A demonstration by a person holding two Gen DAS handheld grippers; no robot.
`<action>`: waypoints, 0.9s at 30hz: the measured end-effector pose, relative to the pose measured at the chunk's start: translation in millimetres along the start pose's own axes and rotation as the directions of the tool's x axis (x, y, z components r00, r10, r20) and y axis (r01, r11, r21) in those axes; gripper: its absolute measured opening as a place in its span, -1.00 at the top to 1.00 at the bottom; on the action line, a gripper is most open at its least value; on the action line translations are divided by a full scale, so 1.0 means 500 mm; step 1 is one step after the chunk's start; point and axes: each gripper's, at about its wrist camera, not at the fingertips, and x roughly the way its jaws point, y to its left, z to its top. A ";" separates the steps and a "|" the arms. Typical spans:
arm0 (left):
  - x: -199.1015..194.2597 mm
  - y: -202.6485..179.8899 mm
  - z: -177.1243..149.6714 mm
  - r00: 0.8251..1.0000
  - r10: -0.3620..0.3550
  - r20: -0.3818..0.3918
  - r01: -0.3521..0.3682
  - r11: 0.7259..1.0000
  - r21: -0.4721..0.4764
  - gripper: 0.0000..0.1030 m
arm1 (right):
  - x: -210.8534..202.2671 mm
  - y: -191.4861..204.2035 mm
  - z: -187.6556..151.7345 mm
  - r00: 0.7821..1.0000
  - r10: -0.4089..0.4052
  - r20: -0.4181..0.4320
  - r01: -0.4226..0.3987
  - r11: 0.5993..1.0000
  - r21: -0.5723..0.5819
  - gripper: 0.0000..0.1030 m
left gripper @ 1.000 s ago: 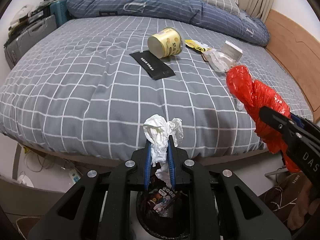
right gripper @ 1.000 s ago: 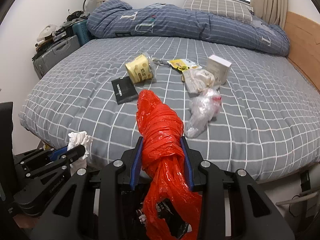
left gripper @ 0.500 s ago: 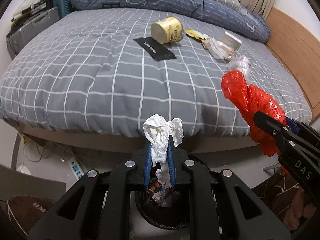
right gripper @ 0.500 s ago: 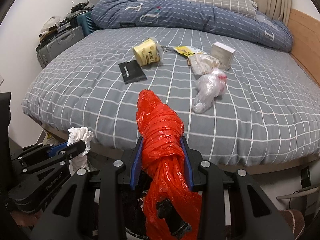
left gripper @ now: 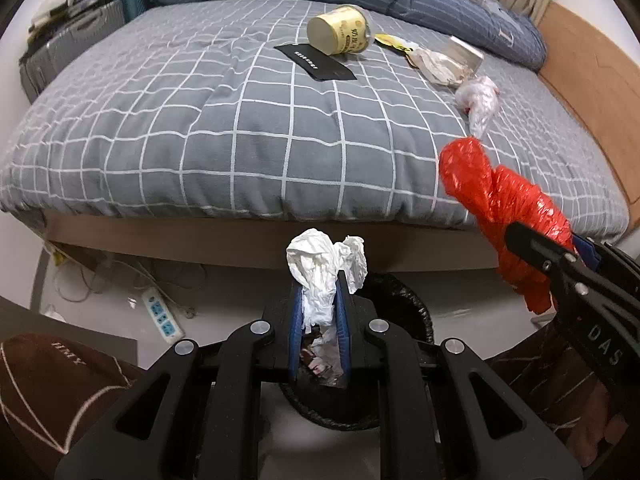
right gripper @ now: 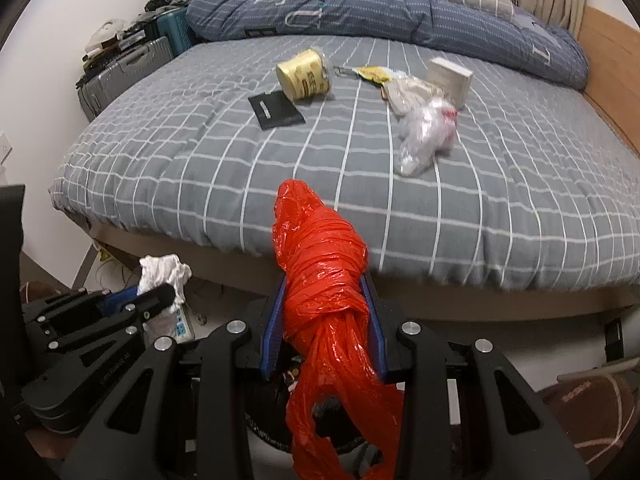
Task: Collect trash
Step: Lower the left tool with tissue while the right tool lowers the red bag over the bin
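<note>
My left gripper (left gripper: 320, 296) is shut on a crumpled white tissue (left gripper: 324, 268), held over a black-lined trash bin (left gripper: 404, 300) on the floor by the bed. My right gripper (right gripper: 326, 300) is shut on a red plastic bag (right gripper: 324, 264) that hangs down over the same bin (right gripper: 264, 432). On the bed lie a yellow cup (left gripper: 340, 34), a black card (left gripper: 316, 63), a clear plastic bag (right gripper: 424, 136), a crumpled wrapper (left gripper: 438, 68), a yellow packet (right gripper: 374, 74) and a small white box (right gripper: 450, 80). The tissue also shows in the right wrist view (right gripper: 164, 270).
The grey checked bed (left gripper: 200, 120) fills the far view, with a blue duvet (right gripper: 360, 8) at its head. Suitcases (right gripper: 124, 72) stand at its left. A power strip (left gripper: 162, 316) and cables lie on the floor. A wooden panel (left gripper: 592, 80) flanks the bed's right.
Both grippers have drawn back from the bed and tipped lower, so the bed edge, floor and bin now show. Each still holds its trash.
</note>
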 end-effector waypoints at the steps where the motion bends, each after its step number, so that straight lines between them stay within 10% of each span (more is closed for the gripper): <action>1: -0.003 -0.003 -0.003 1.000 0.002 -0.003 -0.002 1.000 0.005 0.73 | 0.000 0.000 -0.003 1.000 0.000 -0.005 0.000 1.000 0.002 0.34; 27: 0.169 0.047 -0.078 0.985 -0.023 -0.172 0.018 0.999 -0.033 0.73 | 0.192 0.009 -0.153 0.954 0.045 -0.298 -0.053 0.998 -0.021 0.35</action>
